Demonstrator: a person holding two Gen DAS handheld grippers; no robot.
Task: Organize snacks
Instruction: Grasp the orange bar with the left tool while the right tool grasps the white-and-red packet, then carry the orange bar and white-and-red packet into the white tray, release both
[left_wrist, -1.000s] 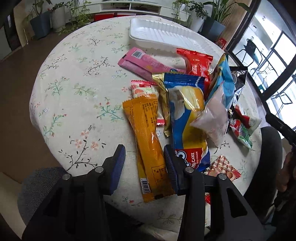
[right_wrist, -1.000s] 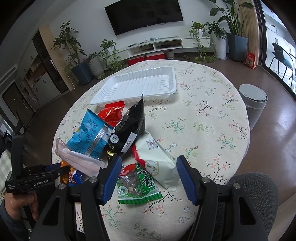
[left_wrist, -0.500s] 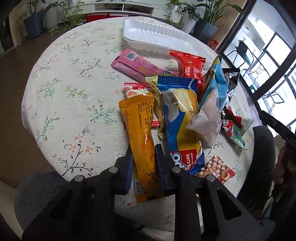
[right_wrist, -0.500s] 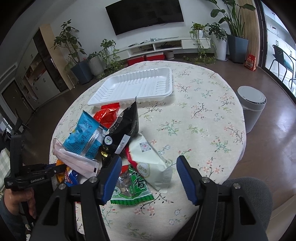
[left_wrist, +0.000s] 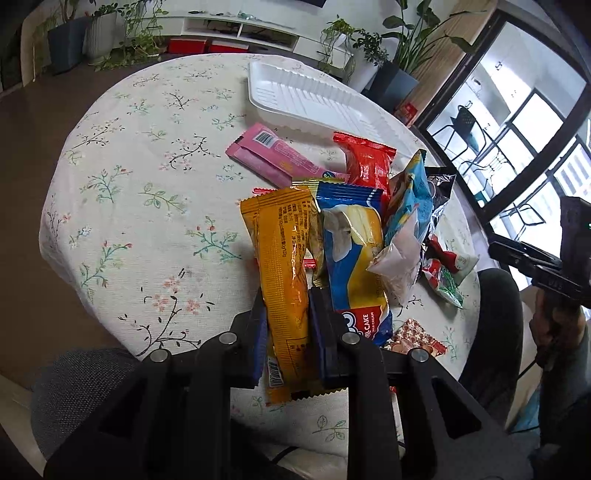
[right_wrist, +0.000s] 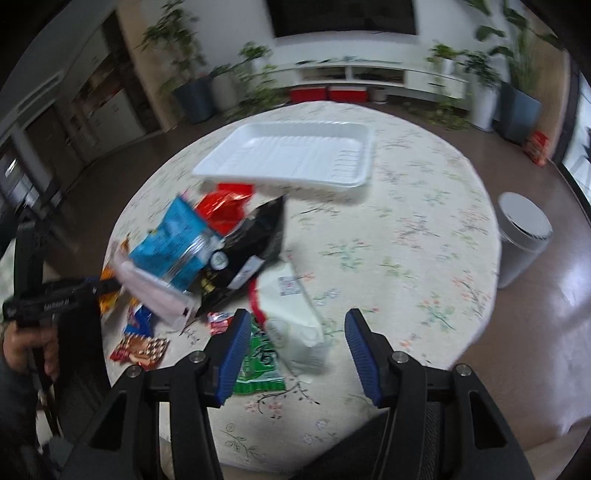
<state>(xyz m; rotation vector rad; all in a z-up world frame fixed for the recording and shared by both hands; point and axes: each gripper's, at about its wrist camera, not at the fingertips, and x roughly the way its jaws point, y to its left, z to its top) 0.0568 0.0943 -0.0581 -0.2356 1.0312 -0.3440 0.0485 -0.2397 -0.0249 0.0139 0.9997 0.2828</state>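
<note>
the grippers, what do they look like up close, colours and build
Both match. The left gripper and right gripper are matte black plastic frames with triangular cut-outs and silver round bolt heads at the joints. Each finger carries a ribbed blue pad. Seen from the right wrist view, the left tool's black handle bears small white lettering, too blurred to read, and a dark sleeve shows at the wrist.

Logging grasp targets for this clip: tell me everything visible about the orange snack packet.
The orange snack packet is a long, glossy foil-like wrapper with crimped ends, dark printed text and a barcode near its lower end. The left gripper is shut on its lower half. It points away from the camera and looks raised off the table, its right edge beside the blue cake packet.
</note>
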